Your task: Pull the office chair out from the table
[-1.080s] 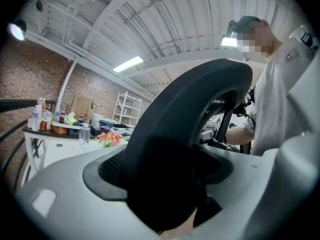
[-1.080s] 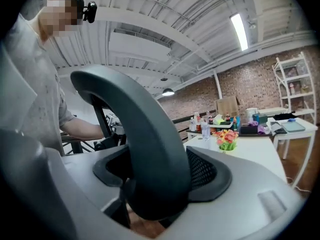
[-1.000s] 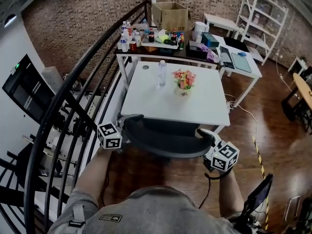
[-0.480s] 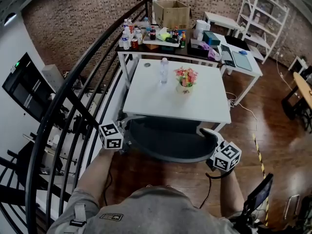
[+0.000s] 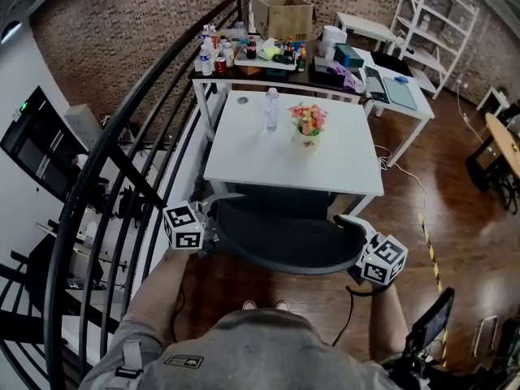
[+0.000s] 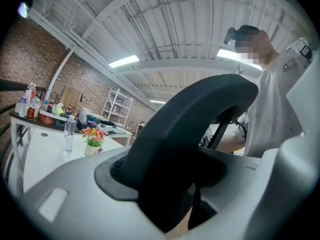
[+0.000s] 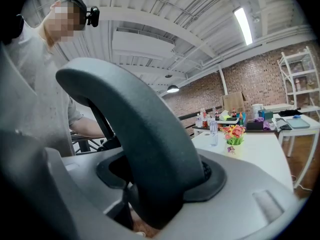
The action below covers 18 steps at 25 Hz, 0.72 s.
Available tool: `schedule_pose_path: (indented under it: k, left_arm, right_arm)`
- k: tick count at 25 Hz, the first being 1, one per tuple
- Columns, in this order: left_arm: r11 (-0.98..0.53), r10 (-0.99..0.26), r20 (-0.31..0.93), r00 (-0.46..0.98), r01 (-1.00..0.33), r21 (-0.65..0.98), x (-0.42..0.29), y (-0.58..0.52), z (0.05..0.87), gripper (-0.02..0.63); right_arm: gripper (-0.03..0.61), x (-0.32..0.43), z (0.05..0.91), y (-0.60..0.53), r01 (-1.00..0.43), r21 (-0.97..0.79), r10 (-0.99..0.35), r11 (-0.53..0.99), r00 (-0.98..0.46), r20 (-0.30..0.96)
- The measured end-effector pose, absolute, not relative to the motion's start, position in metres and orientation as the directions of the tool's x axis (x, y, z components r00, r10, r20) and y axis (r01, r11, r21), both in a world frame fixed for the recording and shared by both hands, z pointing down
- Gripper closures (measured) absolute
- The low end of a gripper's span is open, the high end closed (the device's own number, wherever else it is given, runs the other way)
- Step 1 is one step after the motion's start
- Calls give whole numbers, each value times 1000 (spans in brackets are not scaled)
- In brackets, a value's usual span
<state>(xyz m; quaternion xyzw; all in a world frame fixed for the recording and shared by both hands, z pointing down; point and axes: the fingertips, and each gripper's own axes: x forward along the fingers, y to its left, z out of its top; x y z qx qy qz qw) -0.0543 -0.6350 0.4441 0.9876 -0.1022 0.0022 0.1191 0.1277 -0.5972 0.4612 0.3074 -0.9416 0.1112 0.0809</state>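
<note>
While their jaws have just been closing, the left tool (image 5: 210,232) and right tool (image 5: 356,254) each clamp one end of the curved backrest of the office chair (image 5: 280,238). It sits at the near edge of the white bench (image 5: 244,153), seat partly beneath, so more pulling looks needed. One chair, one bench, two tools.

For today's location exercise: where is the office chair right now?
In the head view, the office chair sits at lower centre, against the near edge of the white table, its curved backrest nearest the person.
</note>
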Motion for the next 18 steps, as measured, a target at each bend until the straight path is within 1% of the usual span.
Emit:
schedule_pose_path:
  k: [4,9,18]
  left_arm:
    - [-952,-193,20,981,-192,238,-57,-619,445,347]
    - [-947,-186,26,982,-187,260,-65,-610,446,342]
    - [-947,-161,5,987,-156,282,-54,-579,441,359]
  right_arm:
    - [310,126,463,-581,-595,-164,-558,787,-799,226]
    - [319,118,465,-568,-598,-172,-558,783,-797,230]
    - [319,131,463,-543,-601,-184,-558,778,-795,240]
